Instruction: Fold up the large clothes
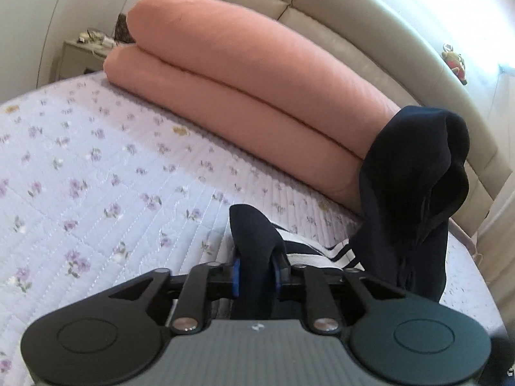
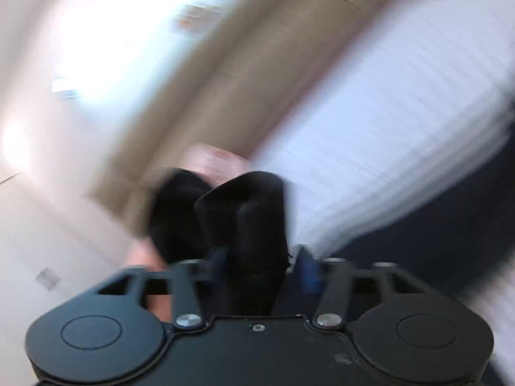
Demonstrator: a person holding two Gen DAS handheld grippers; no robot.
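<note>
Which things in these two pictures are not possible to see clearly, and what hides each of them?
- Right wrist view: motion blur smears the room; the pale object behind the dark garment held in the right gripper is unreadable.
- Left wrist view: the left gripper and its body cover the garment's lower part, so its type is unclear.
- Left wrist view: items on the nightstand are too small.
- Left wrist view: the toy on the headboard is too small.

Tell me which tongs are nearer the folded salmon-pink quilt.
Right, probably. The right tongs, shut on the dark navy garment, have blurred pink just beyond them; the left tongs see the folded salmon-pink quilt across the floral bedspread.
</note>
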